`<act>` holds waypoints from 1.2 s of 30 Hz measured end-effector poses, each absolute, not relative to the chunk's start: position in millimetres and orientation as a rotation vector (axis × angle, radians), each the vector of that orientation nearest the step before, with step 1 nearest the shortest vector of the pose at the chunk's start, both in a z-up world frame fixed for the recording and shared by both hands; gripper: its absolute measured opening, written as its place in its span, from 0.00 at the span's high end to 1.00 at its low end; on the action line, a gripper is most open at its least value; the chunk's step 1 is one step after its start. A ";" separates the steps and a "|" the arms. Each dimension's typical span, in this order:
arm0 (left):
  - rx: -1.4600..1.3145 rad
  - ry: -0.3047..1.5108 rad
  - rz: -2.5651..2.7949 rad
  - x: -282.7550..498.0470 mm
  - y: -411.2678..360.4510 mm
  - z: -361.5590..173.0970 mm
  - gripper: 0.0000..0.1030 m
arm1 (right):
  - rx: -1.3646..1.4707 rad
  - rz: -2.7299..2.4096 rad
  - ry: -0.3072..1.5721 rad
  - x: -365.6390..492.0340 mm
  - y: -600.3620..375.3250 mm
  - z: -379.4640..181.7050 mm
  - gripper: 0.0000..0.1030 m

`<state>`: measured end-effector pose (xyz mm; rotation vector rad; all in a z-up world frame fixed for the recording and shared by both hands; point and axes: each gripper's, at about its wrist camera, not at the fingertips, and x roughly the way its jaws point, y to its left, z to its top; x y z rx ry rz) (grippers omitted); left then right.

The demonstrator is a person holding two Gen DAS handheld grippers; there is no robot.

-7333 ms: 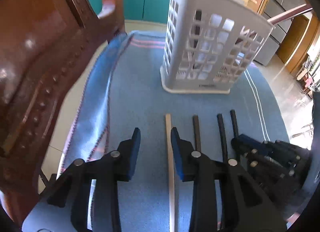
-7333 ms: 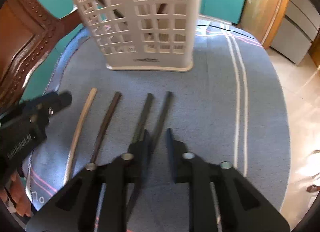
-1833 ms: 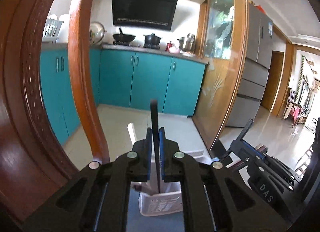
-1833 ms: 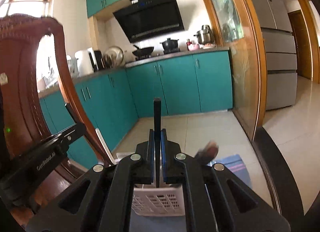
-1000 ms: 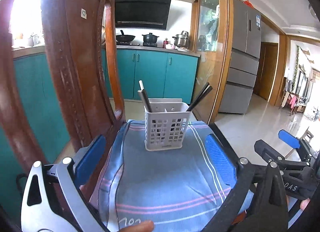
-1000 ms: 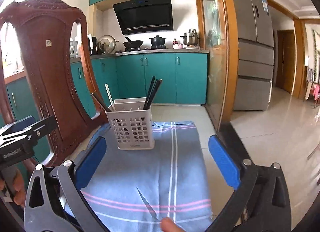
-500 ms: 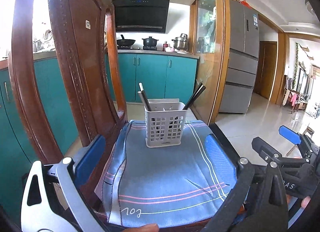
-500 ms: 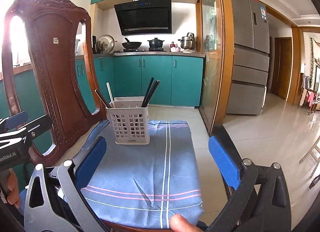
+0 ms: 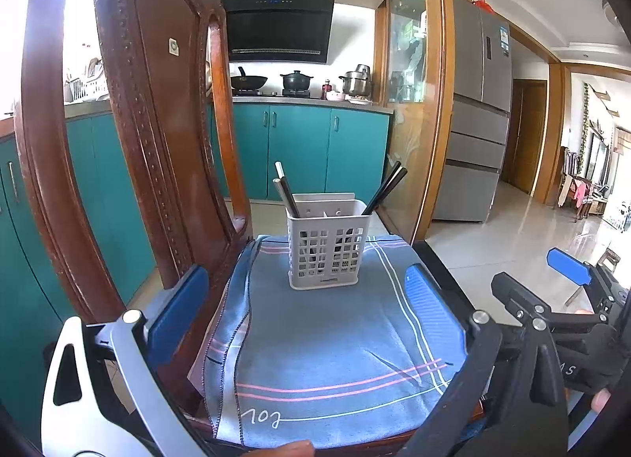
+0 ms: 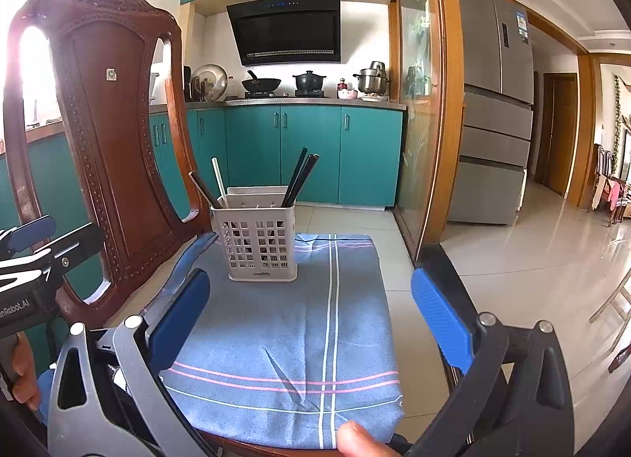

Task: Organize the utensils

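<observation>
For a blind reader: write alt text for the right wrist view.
A white slotted utensil basket holding four chopsticks stands on a blue striped cloth over a chair seat. The open right hand-held gripper frames it; a teal kitchen lies behind.

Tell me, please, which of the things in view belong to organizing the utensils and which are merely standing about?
Belonging to the job:
- white plastic lattice utensil holder
- dark chopsticks and pale chopstick standing in it
- left gripper and right gripper, both open

Standing about:
- blue striped cloth
- carved wooden chair back
- black wok and pots on the stove
- grey refrigerator
</observation>
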<state>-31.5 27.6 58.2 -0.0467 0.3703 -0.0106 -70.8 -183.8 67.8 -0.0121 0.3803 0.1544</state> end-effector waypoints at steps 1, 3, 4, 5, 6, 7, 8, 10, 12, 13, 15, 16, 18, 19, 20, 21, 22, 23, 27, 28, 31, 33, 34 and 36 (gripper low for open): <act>-0.048 0.372 -0.009 -31.3 28.6 58.0 0.03 | -0.015 0.155 0.381 -70.5 -182.8 67.6 0.03; -0.049 0.373 -0.006 -31.8 29.7 57.8 0.03 | -0.021 0.157 0.380 -70.3 -181.6 68.6 0.03; -0.050 0.373 -0.004 -32.0 30.7 57.7 0.03 | -0.026 0.157 0.377 -70.4 -180.5 68.8 0.03; -0.051 0.373 -0.002 -32.4 31.7 57.5 0.03 | -0.029 0.157 0.376 -70.3 -179.5 69.6 0.03; -0.052 0.375 0.000 -32.7 32.0 57.2 0.03 | -0.032 0.158 0.375 -70.1 -178.6 69.9 0.03; -0.051 0.375 0.002 -33.0 32.0 57.2 0.03 | -0.034 0.160 0.375 -69.9 -178.3 69.7 0.03; -0.050 0.377 0.004 -33.1 32.5 56.9 0.03 | -0.035 0.161 0.375 -69.7 -177.6 69.7 0.03; -0.049 0.380 0.004 -33.2 33.6 56.3 0.03 | -0.036 0.164 0.378 -69.0 -176.2 69.2 0.03; -0.050 0.382 0.004 -33.4 34.3 55.8 0.03 | -0.040 0.163 0.380 -68.5 -174.6 68.9 0.03; -0.050 0.383 0.003 -33.4 34.5 55.6 0.03 | -0.042 0.163 0.380 -68.1 -174.1 68.5 0.03; -0.051 0.385 0.001 -33.5 34.5 55.1 0.03 | -0.044 0.164 0.382 -67.7 -173.8 68.0 0.03; -0.050 0.386 0.000 -33.6 34.4 54.9 0.03 | -0.044 0.165 0.383 -67.5 -174.1 67.9 0.03; -0.051 0.387 -0.001 -33.3 34.4 55.3 0.03 | -0.045 0.165 0.383 -67.3 -173.6 68.3 0.03; -0.051 0.387 -0.001 -33.2 34.2 55.2 0.03 | -0.045 0.165 0.383 -67.4 -173.5 68.3 0.03; -0.051 0.388 -0.002 -33.1 34.2 54.9 0.03 | -0.044 0.165 0.383 -67.3 -173.5 68.3 0.03; -0.051 0.388 -0.002 -33.0 34.2 54.8 0.03 | -0.044 0.164 0.383 -67.3 -173.4 68.4 0.03; -0.051 0.388 -0.002 -33.3 33.8 54.7 0.03 | -0.044 0.164 0.383 -67.4 -173.5 68.4 0.03; -0.050 0.389 -0.003 -33.2 33.8 54.7 0.03 | -0.044 0.165 0.383 -67.3 -173.7 68.4 0.03; -0.054 0.387 -0.002 -33.4 34.1 54.5 0.03 | -0.043 0.166 0.385 -66.8 -174.3 67.6 0.03; -0.056 0.386 -0.002 -33.5 34.3 54.7 0.03 | -0.044 0.165 0.384 -66.8 -174.1 67.6 0.03; -0.066 0.382 0.006 -34.7 35.5 54.3 0.03 | -0.044 0.166 0.386 -66.3 -174.1 67.3 0.03; -0.083 0.375 0.010 -35.3 38.6 54.5 0.03 | -0.045 0.165 0.388 -65.9 -174.2 66.0 0.03; -0.085 0.378 0.011 -34.6 39.3 54.2 0.03 | -0.045 0.164 0.390 -65.3 -174.0 64.9 0.03; -0.082 0.389 0.009 -32.9 39.1 52.9 0.03 | -0.042 0.165 0.393 -63.5 -174.1 63.3 0.03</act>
